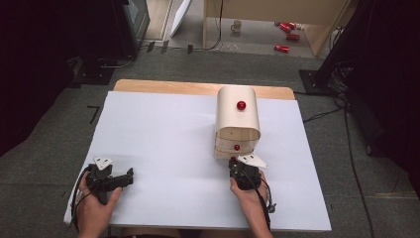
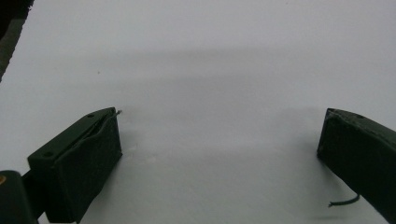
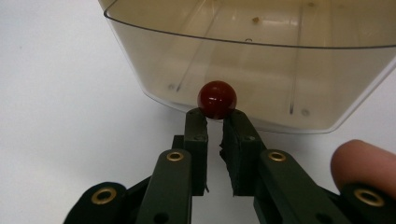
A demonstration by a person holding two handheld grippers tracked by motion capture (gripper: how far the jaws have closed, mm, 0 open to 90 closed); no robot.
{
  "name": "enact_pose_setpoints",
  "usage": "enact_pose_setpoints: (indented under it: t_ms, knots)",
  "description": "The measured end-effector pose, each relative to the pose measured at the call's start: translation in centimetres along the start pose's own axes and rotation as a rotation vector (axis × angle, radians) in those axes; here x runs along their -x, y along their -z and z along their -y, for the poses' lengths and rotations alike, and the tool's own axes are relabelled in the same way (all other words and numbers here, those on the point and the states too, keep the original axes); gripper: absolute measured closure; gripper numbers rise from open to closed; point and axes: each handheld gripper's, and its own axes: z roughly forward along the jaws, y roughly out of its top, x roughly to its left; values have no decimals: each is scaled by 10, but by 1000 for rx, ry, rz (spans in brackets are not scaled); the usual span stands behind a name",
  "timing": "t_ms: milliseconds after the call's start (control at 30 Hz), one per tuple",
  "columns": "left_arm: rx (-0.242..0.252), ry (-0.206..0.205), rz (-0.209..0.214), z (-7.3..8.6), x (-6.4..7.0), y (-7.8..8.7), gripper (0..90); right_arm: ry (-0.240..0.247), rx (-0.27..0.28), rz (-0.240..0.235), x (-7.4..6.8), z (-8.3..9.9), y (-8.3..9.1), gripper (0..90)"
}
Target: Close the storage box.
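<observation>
We saw a cream, round-topped wooden box (image 1: 237, 119) standing toward the far right of the white-covered surface (image 1: 163, 144), with one glossy red ball knob (image 1: 241, 105) on its curved top and a second red ball knob (image 1: 236, 147) low on its near face. In the right gripper view that lower red knob (image 3: 216, 99) was fixed to the front of a clear, brownish plastic drawer (image 3: 261, 70), whose rim and inner walls we could see. The right tongs (image 3: 215, 116) were nearly closed, their tips meeting just behind the ball and pinching at its stem, though the contact itself was hidden from us. In the high view the right tongs (image 1: 233, 161) sat directly against the box's near face. The left tongs (image 1: 130, 173) lay well apart at the near left, held low over the bare white sheet (image 2: 210, 70), and their black jaws stood wide apart, gripping nothing.
</observation>
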Motion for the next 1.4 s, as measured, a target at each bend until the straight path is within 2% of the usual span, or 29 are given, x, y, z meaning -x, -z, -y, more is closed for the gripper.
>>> enact_pose_setpoints:
  t_ms: [100, 200, 267, 333, 433, 467, 500, 833, 1033, 1400]
  knots:
    - [0, 0, 0, 0, 0, 0, 0, -3, -8, -7, 1, 1, -1, 783]
    - [0, 0, 0, 0, 0, 0, 0, -15, -14, -46, 3, 2, 0, 660]
    - [0, 0, 0, 0, 0, 0, 0, -6, -8, -50, 4, 3, 1, 517]
    - [0, 0, 0, 0, 0, 0, 0, -3, -10, -75, 5, 3, 3, 367]
    - [0, 0, 0, 0, 0, 0, 0, 32, -16, -80, 4, 5, 7, 136]
    - [0, 0, 0, 0, 0, 0, 0, 39, -26, -83, 5, 6, 7, 104]
    - [0, 0, 0, 0, 0, 0, 0, 46, -33, -89, 7, 7, 9, 20]
    - [0, 0, 0, 0, 0, 0, 0, 26, -21, -77, 26, 10, 25, 0]
    - [0, 0, 0, 0, 0, 0, 0, 1, -15, -51, 43, 11, 36, 0]
    - [0, 0, 0, 0, 0, 0, 0, -10, -22, -11, 74, 21, 49, 0]
